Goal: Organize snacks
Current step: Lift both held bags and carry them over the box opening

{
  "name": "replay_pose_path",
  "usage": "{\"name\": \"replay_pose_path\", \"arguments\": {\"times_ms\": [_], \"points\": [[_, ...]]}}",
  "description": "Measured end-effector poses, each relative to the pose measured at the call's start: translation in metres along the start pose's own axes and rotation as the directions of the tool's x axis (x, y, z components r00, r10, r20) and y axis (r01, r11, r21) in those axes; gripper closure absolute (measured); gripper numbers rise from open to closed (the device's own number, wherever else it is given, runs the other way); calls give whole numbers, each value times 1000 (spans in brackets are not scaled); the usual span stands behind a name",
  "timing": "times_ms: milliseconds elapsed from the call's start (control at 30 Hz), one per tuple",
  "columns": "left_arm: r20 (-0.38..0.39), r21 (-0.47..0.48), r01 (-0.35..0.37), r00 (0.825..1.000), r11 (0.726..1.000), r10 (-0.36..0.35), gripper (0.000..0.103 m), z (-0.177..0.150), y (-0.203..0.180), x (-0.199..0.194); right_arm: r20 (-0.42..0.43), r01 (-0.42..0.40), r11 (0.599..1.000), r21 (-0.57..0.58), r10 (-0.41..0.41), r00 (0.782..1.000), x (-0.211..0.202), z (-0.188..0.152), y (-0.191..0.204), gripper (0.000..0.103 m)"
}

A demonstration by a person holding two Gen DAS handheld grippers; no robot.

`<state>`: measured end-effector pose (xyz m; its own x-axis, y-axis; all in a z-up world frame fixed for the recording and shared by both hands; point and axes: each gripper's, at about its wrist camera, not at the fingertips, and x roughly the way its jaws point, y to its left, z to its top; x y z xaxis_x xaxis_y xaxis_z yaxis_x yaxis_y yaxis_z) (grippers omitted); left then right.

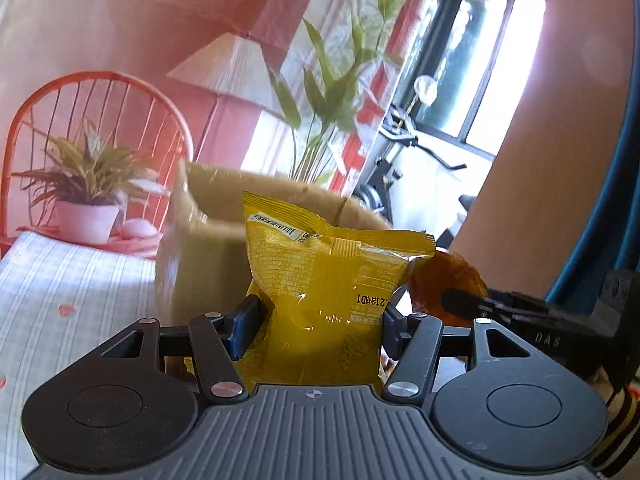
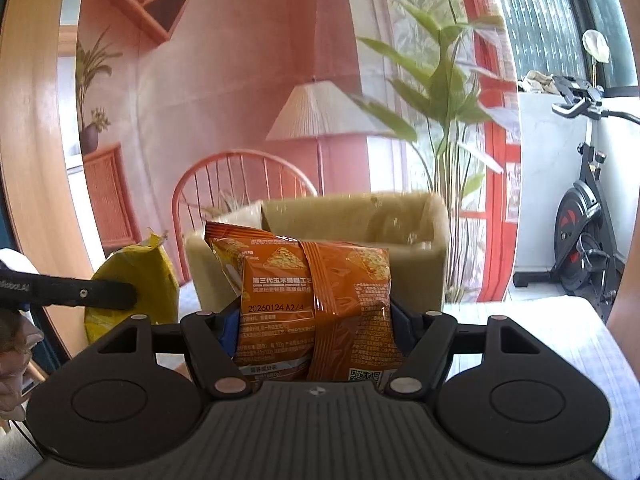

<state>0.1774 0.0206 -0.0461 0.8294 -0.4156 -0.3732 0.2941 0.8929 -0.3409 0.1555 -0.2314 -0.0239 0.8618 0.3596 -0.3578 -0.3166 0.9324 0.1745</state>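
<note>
The left claw (image 1: 316, 320) is clamped on the lower half of a crinkly yellow foil snack bag (image 1: 328, 280), and the right claw (image 2: 316, 320) on a glossy orange foil snack bag (image 2: 316, 304). Both bags stand upright just short of the open brown cardboard box (image 2: 360, 216) on the striped-cloth desk (image 1: 60, 280), likely so each can tip over its near wall.

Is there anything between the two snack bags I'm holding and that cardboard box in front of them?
Nothing visible. The yellow snack bag in the left gripper and the orange snack bag in the right gripper both face the open cardboard box directly, with only open air before its near wall.
</note>
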Motion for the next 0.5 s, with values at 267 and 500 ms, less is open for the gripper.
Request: {"name": "replay_pose_path", "arguments": {"times_ms": [267, 500], "points": [[20, -19, -3, 1000, 1000, 3, 40, 60, 4, 38, 47, 8, 999, 32, -9, 999, 32, 45, -14, 32], [19, -9, -67, 998, 998, 67, 40, 106, 17, 80, 18, 9, 991, 134, -12, 1000, 92, 80, -36, 32]]}}
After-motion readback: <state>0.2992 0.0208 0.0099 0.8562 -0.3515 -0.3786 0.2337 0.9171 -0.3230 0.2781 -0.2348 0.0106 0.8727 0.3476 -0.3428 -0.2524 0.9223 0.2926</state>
